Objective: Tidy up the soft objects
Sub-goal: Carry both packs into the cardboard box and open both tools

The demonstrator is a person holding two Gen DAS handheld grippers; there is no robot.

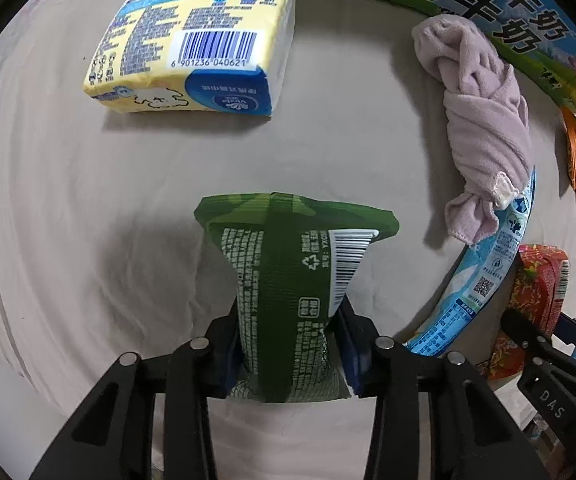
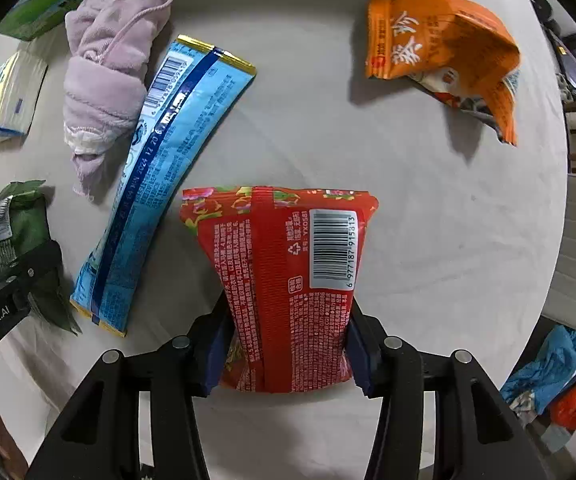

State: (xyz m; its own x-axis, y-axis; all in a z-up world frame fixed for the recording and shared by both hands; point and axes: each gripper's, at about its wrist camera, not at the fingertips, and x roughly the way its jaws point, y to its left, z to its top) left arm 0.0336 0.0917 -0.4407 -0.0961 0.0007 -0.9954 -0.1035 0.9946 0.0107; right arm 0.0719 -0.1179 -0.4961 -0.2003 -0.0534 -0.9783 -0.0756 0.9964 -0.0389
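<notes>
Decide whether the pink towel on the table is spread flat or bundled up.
Bundled up: the pink towel is rolled and twisted into a lumpy shape, its lower end resting on the long blue packet.

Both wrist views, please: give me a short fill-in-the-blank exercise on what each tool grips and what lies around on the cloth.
1. The left tool is shut on a ____ snack pouch.
2. The right tool grips a ____ snack pouch.
3. The twisted pink towel lies against a long ____ packet.
4. The yellow tissue pack lies with its ____ facing up.

Missing words: green; red; blue; barcode
</notes>
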